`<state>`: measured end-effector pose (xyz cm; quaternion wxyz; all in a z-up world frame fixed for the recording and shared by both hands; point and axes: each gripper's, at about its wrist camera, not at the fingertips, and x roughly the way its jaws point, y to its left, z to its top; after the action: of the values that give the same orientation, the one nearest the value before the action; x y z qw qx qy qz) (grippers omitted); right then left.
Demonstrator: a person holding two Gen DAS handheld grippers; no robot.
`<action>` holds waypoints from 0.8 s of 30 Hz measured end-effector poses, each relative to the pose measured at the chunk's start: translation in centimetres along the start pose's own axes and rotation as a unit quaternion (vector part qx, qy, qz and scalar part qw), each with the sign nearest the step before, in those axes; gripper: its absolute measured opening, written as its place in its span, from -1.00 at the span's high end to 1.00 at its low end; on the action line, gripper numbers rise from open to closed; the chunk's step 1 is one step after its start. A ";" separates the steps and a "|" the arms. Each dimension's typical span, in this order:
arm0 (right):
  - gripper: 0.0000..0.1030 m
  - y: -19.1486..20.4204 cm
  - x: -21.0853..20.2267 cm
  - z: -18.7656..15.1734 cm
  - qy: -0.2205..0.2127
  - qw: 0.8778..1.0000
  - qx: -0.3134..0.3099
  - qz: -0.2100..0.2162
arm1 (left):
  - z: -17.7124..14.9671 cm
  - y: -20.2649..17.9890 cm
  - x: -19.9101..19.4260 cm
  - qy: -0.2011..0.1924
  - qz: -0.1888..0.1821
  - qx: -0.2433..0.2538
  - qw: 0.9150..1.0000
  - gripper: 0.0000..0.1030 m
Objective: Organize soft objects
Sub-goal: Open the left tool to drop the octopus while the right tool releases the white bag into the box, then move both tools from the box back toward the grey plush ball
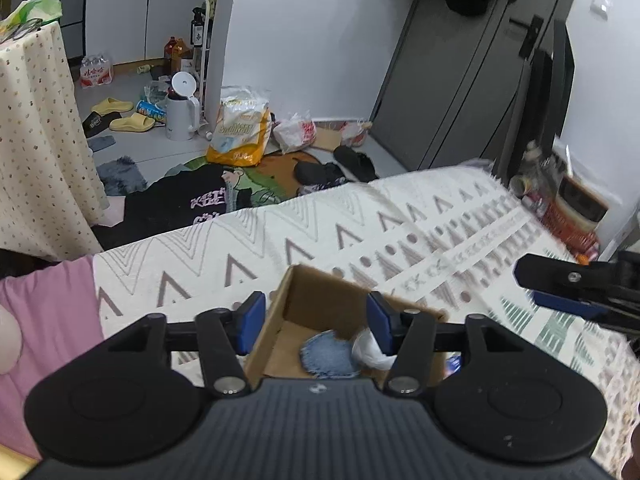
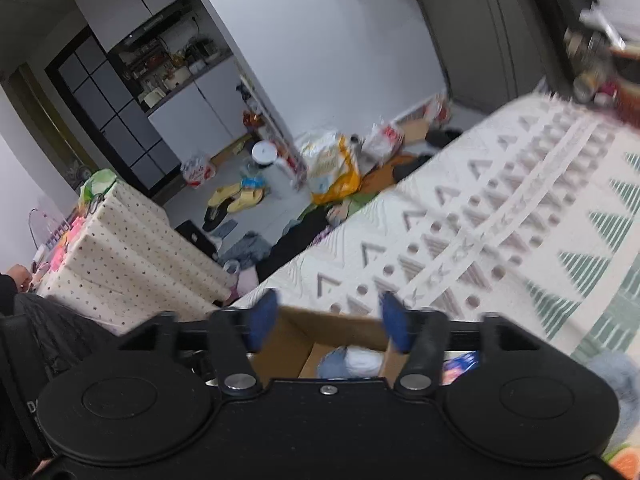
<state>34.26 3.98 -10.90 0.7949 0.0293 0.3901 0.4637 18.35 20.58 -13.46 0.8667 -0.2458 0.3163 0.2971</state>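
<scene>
**Both grippers hover over the box**

A patterned cloth (image 1: 400,232) fills mid-frame. At lower centre sits the cardboard box (image 1: 316,296), holding a denim piece (image 1: 326,354) and white item (image 1: 370,350). Left gripper (image 1: 316,322) and right gripper (image 2: 328,320) gape, empty.

Black tool (image 1: 316,322), blue finger pads (image 1: 251,322)

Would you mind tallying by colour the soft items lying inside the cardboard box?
Blue denim item: 1
White soft item: 1
Total: 2, both on the floor of the cardboard box; anything hidden behind the left gripper is not counted.
</scene>
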 end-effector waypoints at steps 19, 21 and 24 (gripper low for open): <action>-1.00 -3.8 -8.4 -2.7 -0.074 0.990 -0.026 -0.115 | -2.6 -6.9 -3.1 -0.058 -0.078 0.037 0.995 -0.58; -1.00 -4.3 -8.8 -3.1 -0.072 0.990 -0.023 -0.120 | -2.9 -7.0 -3.1 -0.049 -0.086 0.027 0.995 -0.58; -1.00 -5.0 -9.6 -3.5 -0.067 0.989 -0.016 -0.130 | -3.2 -7.4 -3.3 -0.045 -0.087 0.034 0.995 -0.59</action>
<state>33.03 -7.24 -9.68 0.8732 -0.0032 0.3287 0.3598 20.02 12.24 -11.60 0.9103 -0.2292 0.2649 0.2207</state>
